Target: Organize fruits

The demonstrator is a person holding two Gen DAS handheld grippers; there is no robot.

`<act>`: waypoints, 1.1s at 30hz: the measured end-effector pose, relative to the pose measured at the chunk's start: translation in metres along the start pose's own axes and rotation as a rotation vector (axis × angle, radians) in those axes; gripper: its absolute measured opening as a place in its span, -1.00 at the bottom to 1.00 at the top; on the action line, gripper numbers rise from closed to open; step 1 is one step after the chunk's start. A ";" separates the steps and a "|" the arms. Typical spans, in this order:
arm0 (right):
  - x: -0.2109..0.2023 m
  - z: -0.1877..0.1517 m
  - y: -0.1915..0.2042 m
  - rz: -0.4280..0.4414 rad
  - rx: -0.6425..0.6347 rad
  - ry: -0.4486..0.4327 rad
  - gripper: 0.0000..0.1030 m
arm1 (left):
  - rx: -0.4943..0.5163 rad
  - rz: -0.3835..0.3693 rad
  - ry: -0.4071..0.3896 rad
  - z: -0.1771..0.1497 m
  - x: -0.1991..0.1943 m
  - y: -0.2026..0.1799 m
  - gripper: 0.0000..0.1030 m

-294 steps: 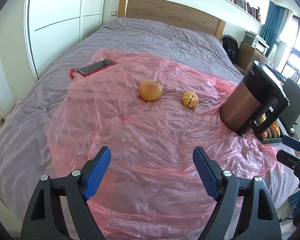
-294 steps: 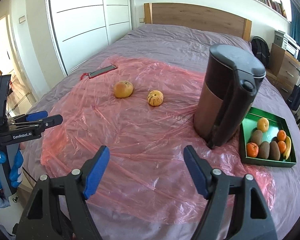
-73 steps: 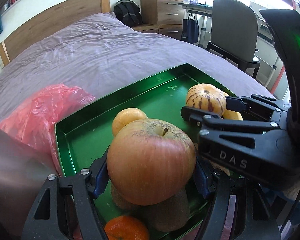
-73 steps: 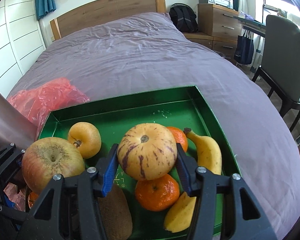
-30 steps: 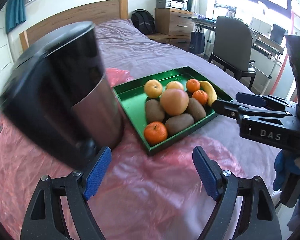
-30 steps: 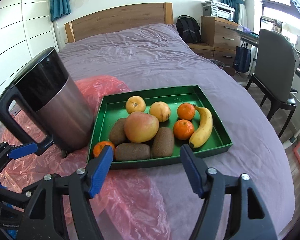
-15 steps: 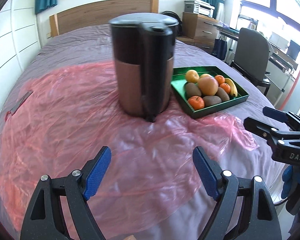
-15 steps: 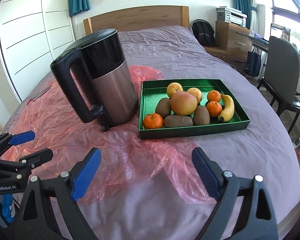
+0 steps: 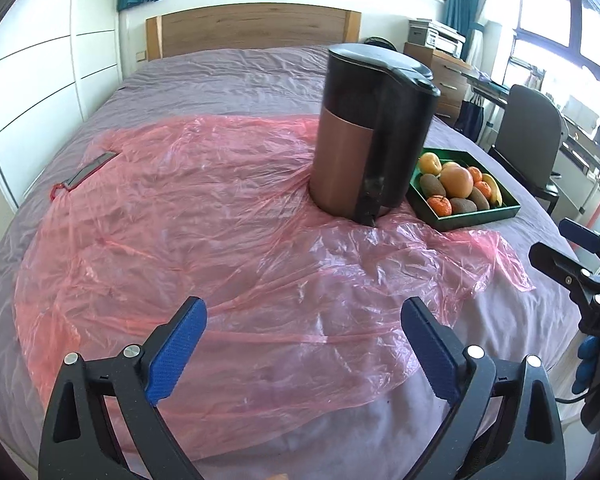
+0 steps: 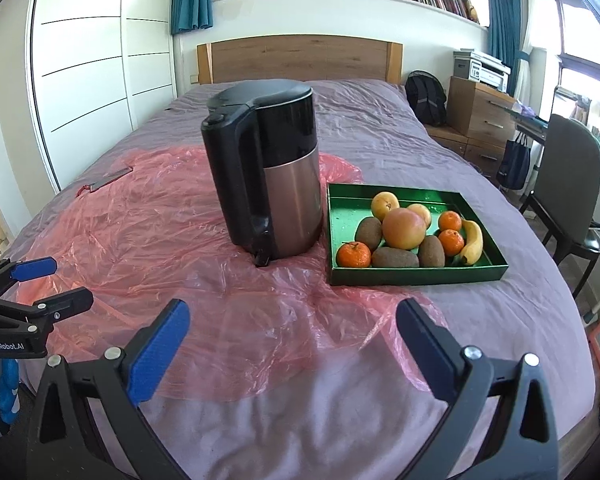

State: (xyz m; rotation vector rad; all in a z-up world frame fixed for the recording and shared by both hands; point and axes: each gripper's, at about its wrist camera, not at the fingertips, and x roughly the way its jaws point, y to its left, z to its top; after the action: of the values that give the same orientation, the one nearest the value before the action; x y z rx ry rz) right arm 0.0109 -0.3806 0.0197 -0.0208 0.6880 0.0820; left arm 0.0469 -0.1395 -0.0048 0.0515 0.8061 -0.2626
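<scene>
Fruit (image 10: 404, 228) all piled in green tray (image 10: 416, 276) on bed (image 10: 380, 136), right of kettle (image 10: 268, 176); none loose on pink sheet (image 10: 148, 220).

Risks, judged: soft mattress, heaped pile — big fruit on top could roll off if bed pressed or tray nudged; slick plastic may slide.

Left hand-held gripper (image 9: 304, 344): jaws wide apart, empty, low over sheet's near edge. Right hand-held gripper (image 10: 292, 344): likewise spread, empty, well short of tray.

Left gripper (image 9: 303, 344) and right gripper (image 10: 293, 344): both hovering side by side, pointing forward, jaws standing wide apart, blue pads (image 10: 158, 351) gripping nothing.
</scene>
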 end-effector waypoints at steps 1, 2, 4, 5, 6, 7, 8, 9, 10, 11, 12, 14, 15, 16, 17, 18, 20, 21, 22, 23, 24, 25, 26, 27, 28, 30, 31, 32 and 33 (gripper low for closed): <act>-0.002 0.001 0.003 -0.003 -0.008 -0.006 1.00 | -0.008 0.008 -0.009 -0.001 -0.003 0.003 0.88; -0.004 0.001 0.007 -0.005 -0.015 -0.011 1.00 | -0.010 0.015 -0.019 -0.002 -0.006 0.006 0.89; -0.008 0.002 0.013 -0.003 -0.022 -0.021 1.00 | -0.015 0.032 -0.038 -0.003 -0.012 0.009 0.93; -0.009 0.003 0.015 0.001 -0.025 -0.025 1.00 | -0.020 0.038 -0.048 -0.003 -0.016 0.011 0.94; -0.010 0.003 0.018 0.000 -0.031 -0.027 1.00 | -0.023 0.044 -0.056 -0.003 -0.018 0.013 0.94; -0.011 0.003 0.021 -0.003 -0.038 -0.027 1.00 | -0.024 0.048 -0.061 -0.004 -0.020 0.014 0.94; -0.011 0.004 0.023 -0.003 -0.043 -0.028 1.00 | -0.022 0.052 -0.064 -0.004 -0.022 0.015 0.94; -0.012 0.003 0.024 -0.002 -0.045 -0.028 1.00 | -0.018 0.056 -0.064 -0.003 -0.023 0.016 0.94; -0.012 0.003 0.026 -0.001 -0.047 -0.028 1.00 | -0.014 0.057 -0.062 -0.004 -0.024 0.017 0.94; -0.012 0.003 0.027 -0.001 -0.048 -0.029 1.00 | -0.014 0.052 -0.061 -0.004 -0.025 0.018 0.94; -0.013 0.003 0.028 -0.001 -0.048 -0.029 1.00 | -0.016 0.044 -0.060 -0.004 -0.026 0.019 0.94; -0.012 0.003 0.028 -0.002 -0.049 -0.028 1.00 | -0.019 0.034 -0.057 -0.004 -0.027 0.021 0.94; -0.012 0.003 0.028 -0.003 -0.048 -0.028 1.00 | -0.016 0.035 -0.060 -0.004 -0.028 0.021 0.94; -0.012 0.003 0.028 -0.006 -0.048 -0.029 1.00 | -0.012 0.037 -0.064 -0.004 -0.028 0.020 0.94; -0.013 0.003 0.028 -0.011 -0.046 -0.031 1.00 | -0.007 0.037 -0.072 -0.004 -0.030 0.020 0.94; -0.014 0.004 0.028 -0.016 -0.042 -0.033 1.00 | -0.003 0.040 -0.080 -0.003 -0.031 0.019 0.94; -0.015 0.004 0.025 -0.024 -0.031 -0.036 1.00 | 0.012 0.058 -0.102 -0.003 -0.034 0.017 0.97; -0.016 0.004 0.023 -0.029 -0.026 -0.036 1.00 | 0.019 0.064 -0.109 -0.002 -0.035 0.016 0.97; -0.016 0.004 0.019 -0.034 -0.022 -0.036 1.00 | 0.023 0.067 -0.115 -0.002 -0.036 0.016 0.97; -0.016 0.004 0.017 -0.039 -0.019 -0.036 1.00 | 0.024 0.067 -0.118 -0.001 -0.036 0.016 0.97; -0.016 0.003 0.015 -0.044 -0.014 -0.036 1.00 | 0.022 0.070 -0.121 -0.001 -0.036 0.017 0.97; -0.016 0.003 0.012 -0.047 -0.010 -0.036 1.00 | 0.020 0.071 -0.123 -0.001 -0.036 0.018 0.97; -0.016 0.002 0.010 -0.051 -0.006 -0.037 1.00 | 0.019 0.073 -0.123 -0.001 -0.036 0.018 0.97; -0.017 0.002 0.009 -0.054 -0.004 -0.037 1.00 | 0.020 0.078 -0.122 -0.001 -0.035 0.018 0.97; -0.017 0.001 0.008 -0.059 -0.002 -0.037 1.00 | 0.019 0.084 -0.121 -0.001 -0.034 0.018 0.97; -0.016 0.000 0.006 -0.065 0.003 -0.037 1.00 | 0.020 0.093 -0.119 -0.001 -0.032 0.017 0.97; -0.016 -0.001 0.004 -0.069 0.006 -0.036 1.00 | 0.021 0.095 -0.119 -0.001 -0.031 0.017 0.97; -0.015 -0.002 0.002 -0.072 0.010 -0.034 1.00 | 0.024 0.098 -0.118 0.000 -0.030 0.015 0.97; -0.016 -0.003 0.000 -0.076 0.011 -0.032 1.00 | 0.026 0.100 -0.118 0.001 -0.029 0.015 0.97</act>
State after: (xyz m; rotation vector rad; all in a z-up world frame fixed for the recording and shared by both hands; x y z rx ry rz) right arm -0.0035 -0.3816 0.0270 -0.0345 0.6546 0.0057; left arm 0.0321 -0.1192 0.0157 0.0996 0.6805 -0.1802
